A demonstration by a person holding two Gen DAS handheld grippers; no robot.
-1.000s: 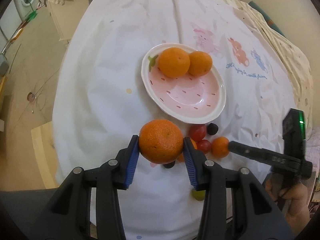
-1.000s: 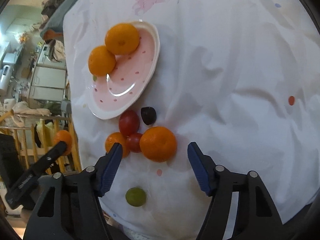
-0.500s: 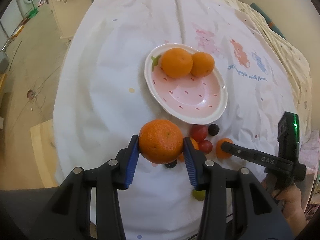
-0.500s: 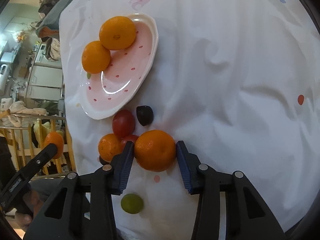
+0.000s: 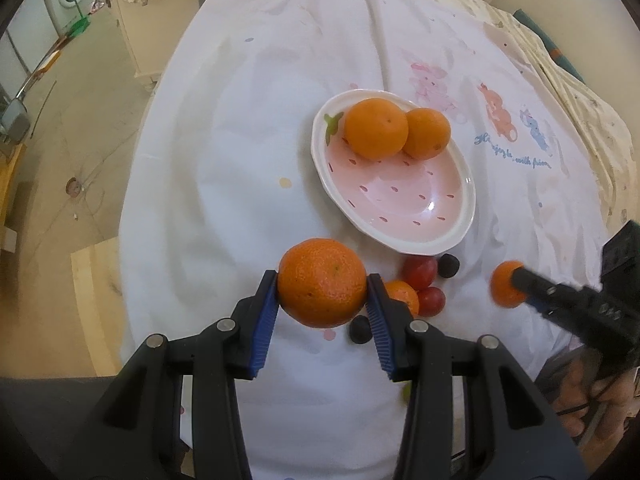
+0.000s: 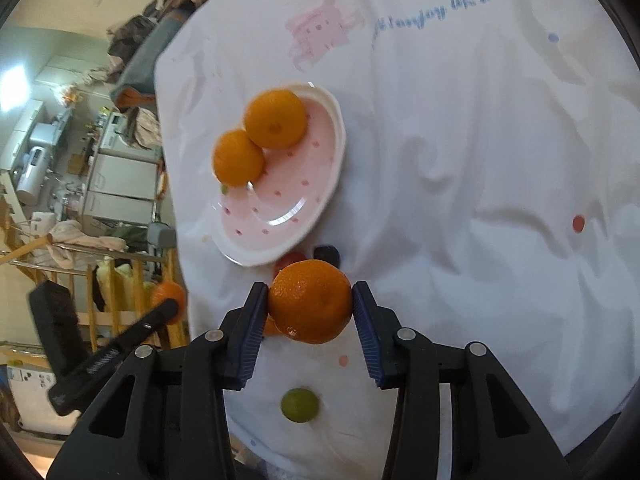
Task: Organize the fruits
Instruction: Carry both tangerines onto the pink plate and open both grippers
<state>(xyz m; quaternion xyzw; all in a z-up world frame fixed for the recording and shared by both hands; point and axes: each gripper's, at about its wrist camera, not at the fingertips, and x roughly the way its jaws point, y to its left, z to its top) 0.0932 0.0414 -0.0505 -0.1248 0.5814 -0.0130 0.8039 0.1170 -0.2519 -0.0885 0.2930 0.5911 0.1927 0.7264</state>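
My left gripper (image 5: 322,280) is shut on a large orange (image 5: 320,292), held above the white cloth just short of the pink strawberry plate (image 5: 320,152). Two oranges (image 5: 376,128) (image 5: 426,134) lie at the plate's far side. My right gripper (image 6: 310,292) is shut on another orange (image 6: 310,312), raised off the cloth near the plate's (image 6: 340,136) front rim. Left on the cloth are a small orange (image 5: 402,296), two red tomatoes (image 5: 419,272), dark grapes (image 5: 448,265) and a green grape (image 6: 300,405).
The white cartoon-print tablecloth (image 5: 248,168) drops off at the table's left edge to a beige floor with a wooden board (image 5: 96,280). A person's hand (image 5: 580,392) holds the right gripper's handle. Furniture and a wooden rail (image 6: 120,272) stand beyond the edge.
The right gripper's jaws closed on the orange on the cloth and lifted it, tilting the view up. The left gripper kept its orange and hardly moved.
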